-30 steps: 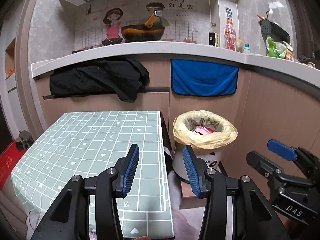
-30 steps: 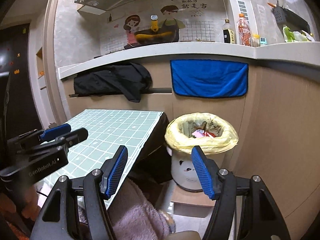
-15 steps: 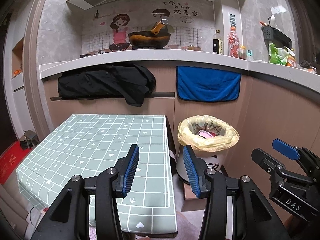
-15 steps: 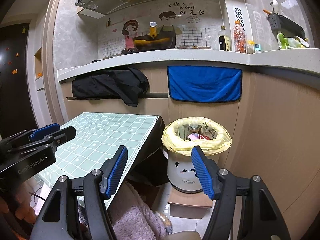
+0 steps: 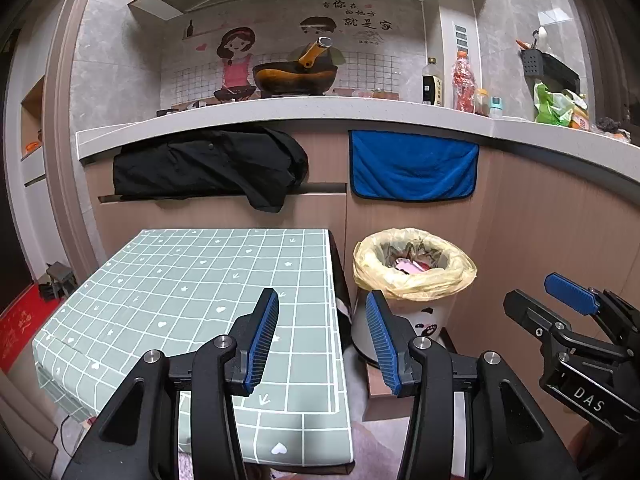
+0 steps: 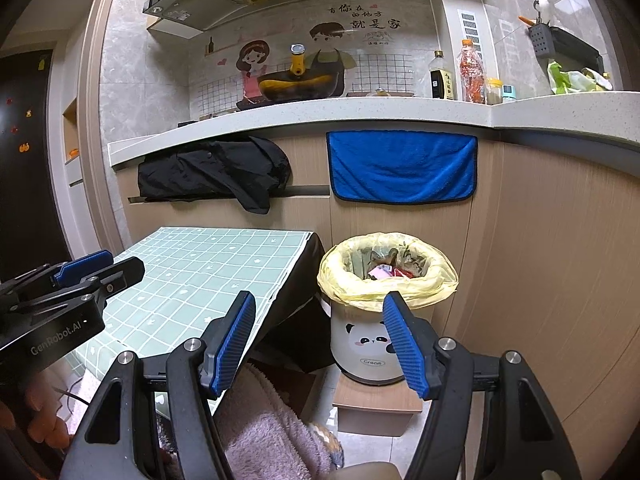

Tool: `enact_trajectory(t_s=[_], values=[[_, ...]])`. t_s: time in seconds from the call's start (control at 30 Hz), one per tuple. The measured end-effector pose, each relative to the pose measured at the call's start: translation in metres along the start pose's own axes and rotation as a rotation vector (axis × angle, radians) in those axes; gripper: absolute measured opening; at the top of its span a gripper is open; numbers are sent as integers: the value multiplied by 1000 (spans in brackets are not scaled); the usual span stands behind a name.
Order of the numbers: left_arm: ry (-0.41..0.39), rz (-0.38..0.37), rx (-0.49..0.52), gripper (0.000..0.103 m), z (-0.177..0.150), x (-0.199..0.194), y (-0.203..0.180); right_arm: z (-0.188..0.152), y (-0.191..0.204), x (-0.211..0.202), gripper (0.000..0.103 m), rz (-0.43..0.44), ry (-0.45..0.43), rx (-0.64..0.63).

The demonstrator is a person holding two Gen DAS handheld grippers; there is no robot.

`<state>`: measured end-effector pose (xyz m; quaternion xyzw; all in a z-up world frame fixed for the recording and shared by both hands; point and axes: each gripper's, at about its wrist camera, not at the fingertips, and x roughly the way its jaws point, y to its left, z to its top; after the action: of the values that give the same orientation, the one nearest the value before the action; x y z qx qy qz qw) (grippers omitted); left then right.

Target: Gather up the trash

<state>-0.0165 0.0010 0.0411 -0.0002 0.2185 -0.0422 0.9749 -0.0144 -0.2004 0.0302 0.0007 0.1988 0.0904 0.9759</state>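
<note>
While both tools are hovering in mid-air, the left gripper (image 5: 322, 334) is showing its ribbed blue pads parted with nothing between them; released. It is hanging over the near right corner of the low table covered with a pale green grid-patterned cloth (image 5: 192, 300), to the left of the bin.

Landmark: the small white panda-printed trash bin lined with a yellow plastic bag (image 6: 386, 280). It is standing on a low wooden block (image 6: 376, 404) against the beige wood-grain cabinet front (image 6: 540, 264), just right of the table.

The right gripper (image 6: 320, 340) is also holding its blue pads wide apart, released and empty. From its own view the bin is sitting between and beyond the two pads, not touching either.

Task items: the collected trash, crumpled wrappers in pink and red (image 6: 386, 270), is lying inside the bin below the bag rim (image 5: 412, 266). Individual pieces are too small to be telling apart.

Above the bin, a blue microfibre towel (image 6: 402, 166) is hanging on the cabinet front. Up and left of the bin, a black jacket (image 5: 208, 166) is draping under the grey speckled stone countertop (image 5: 280, 110). Near the bin's left, a pinkish fleece fabric (image 6: 260, 420) is showing beneath the right gripper.
</note>
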Motion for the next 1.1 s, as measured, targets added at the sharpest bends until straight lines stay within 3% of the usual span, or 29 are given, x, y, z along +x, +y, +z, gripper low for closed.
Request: enact_trajectory(t_s=[1.1], values=[[15,-30,13,47,-4,2,-3,-1,-8,4,63,-18,0,6]])
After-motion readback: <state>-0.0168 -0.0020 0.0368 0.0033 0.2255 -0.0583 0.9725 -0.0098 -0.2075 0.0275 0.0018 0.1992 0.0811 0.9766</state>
